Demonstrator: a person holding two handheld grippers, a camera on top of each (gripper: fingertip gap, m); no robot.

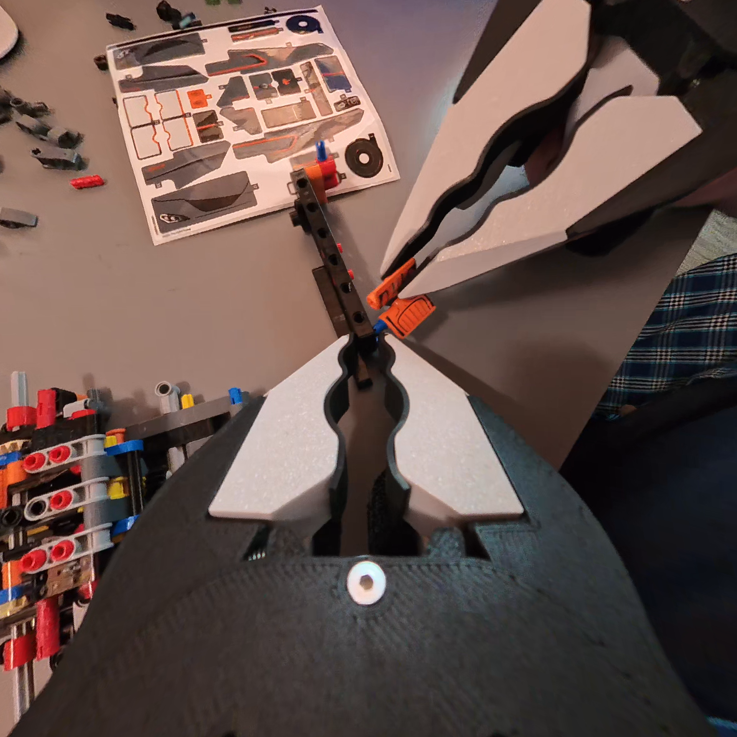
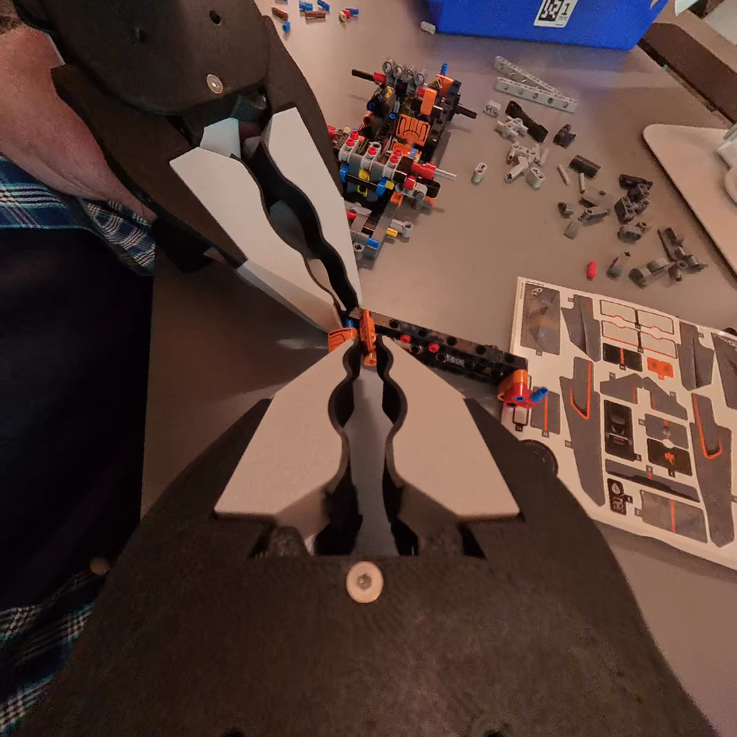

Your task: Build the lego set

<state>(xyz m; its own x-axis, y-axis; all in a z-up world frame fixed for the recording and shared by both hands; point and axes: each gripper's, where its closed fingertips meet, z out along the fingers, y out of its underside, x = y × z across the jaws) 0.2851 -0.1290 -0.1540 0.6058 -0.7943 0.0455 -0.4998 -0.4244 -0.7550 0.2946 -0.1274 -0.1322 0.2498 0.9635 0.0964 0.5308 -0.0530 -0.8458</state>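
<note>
My left gripper (image 1: 365, 345) is shut on the near end of a long black holed beam (image 1: 331, 259), which carries red pins and an orange-and-red block (image 1: 325, 171) at its far end. My right gripper (image 2: 367, 343) is shut on a small orange piece (image 2: 367, 339) and holds it against that beam's near end (image 2: 438, 347), beside an orange panel piece (image 1: 406, 317) on a blue pin. The right gripper shows in the left wrist view (image 1: 402, 275); the left gripper shows in the right wrist view (image 2: 347, 309). The partly built model (image 2: 399, 151) stands farther back.
A sticker sheet (image 1: 247, 119) lies on the grey table under the beam's far end. Loose grey and black parts (image 2: 622, 207) and a red pin (image 1: 87, 182) lie scattered. A blue bin (image 2: 538, 20) stands at the back. A person's plaid sleeve (image 1: 678, 331) is near. The grippers are tip to tip, or close to it.
</note>
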